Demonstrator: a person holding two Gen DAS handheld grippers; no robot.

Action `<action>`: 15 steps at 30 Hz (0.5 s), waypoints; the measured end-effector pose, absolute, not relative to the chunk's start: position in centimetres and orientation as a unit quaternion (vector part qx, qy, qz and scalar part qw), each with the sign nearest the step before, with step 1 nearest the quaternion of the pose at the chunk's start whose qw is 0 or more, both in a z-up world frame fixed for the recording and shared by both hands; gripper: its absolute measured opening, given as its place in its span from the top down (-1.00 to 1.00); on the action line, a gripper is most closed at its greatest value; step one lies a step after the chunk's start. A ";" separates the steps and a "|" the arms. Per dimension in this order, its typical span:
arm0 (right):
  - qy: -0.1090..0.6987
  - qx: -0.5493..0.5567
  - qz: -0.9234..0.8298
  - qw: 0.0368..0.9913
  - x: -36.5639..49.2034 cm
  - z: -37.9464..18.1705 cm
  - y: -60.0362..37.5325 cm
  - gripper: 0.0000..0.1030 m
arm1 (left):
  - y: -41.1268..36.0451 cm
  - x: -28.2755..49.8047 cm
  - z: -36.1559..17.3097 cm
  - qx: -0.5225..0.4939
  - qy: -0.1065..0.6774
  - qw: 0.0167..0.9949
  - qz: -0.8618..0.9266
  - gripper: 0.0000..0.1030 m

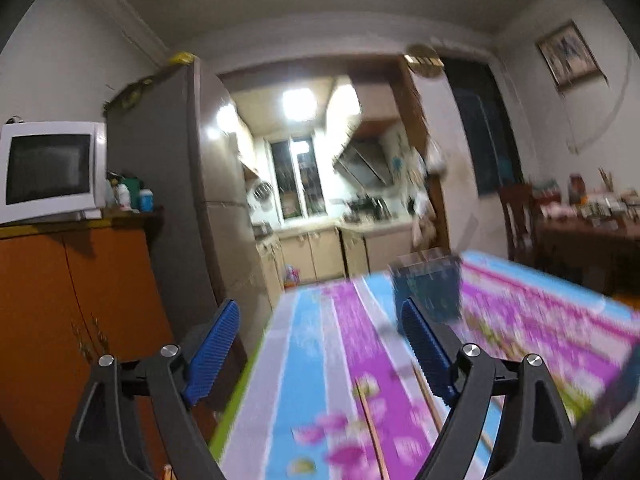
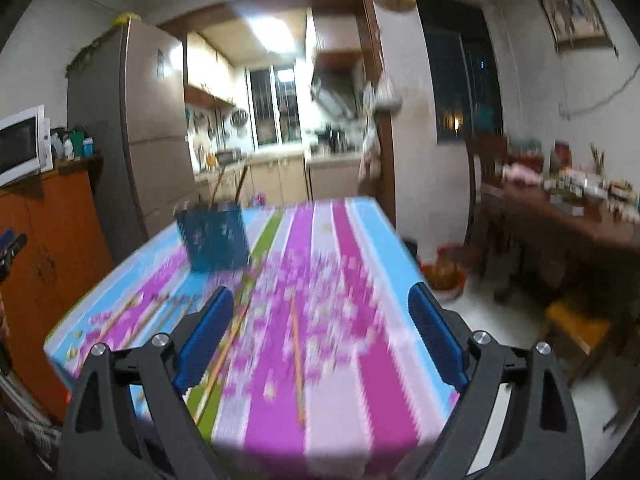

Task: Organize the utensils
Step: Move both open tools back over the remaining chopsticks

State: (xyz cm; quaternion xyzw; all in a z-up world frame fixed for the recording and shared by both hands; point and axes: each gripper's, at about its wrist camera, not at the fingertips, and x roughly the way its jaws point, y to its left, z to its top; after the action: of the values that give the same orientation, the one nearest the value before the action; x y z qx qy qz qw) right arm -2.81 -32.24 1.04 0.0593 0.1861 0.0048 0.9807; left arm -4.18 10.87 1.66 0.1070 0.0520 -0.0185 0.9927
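A blue perforated utensil holder (image 2: 214, 238) stands on the striped floral tablecloth (image 2: 340, 240), with two sticks poking out of its top. It also shows in the left wrist view (image 1: 426, 286). Several wooden chopsticks (image 2: 298, 364) lie loose on the cloth; two show in the left wrist view (image 1: 374, 428). My left gripper (image 1: 320, 344) is open and empty above the table's left part. My right gripper (image 2: 322, 340) is open and empty above the chopsticks. Both views are blurred.
An orange cabinet (image 1: 80, 300) with a white microwave (image 1: 50, 170) stands left, beside a tall fridge (image 1: 172, 184). A dark wooden table (image 2: 568, 216) covered with items stands at right, with a stool (image 2: 576, 324) and a red bowl (image 2: 448, 268) on the floor.
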 end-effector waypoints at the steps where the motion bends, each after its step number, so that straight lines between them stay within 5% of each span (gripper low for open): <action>1: 0.198 0.061 0.007 0.978 -3.0 0.0 -31.6 -0.66 | 10.6 -4.5 0.8 0.109 0.060 0.992 -0.020 -0.62; 9: 0.240 0.050 0.059 0.968 -4.7 -4.9 -25.7 -0.37 | 8.9 -8.3 -6.4 0.073 0.140 0.986 -0.059 -0.61; 15: 0.218 -0.047 0.079 0.972 -6.1 -5.8 -20.4 0.25 | 5.9 -9.3 -9.8 0.117 0.164 0.976 -0.082 -0.39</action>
State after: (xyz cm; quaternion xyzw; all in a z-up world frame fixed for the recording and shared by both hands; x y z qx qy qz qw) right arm -6.10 -20.43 -5.78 -0.0467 0.2179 0.0793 0.9716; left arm -9.29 5.93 -9.83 0.1172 0.1636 -0.0819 0.9761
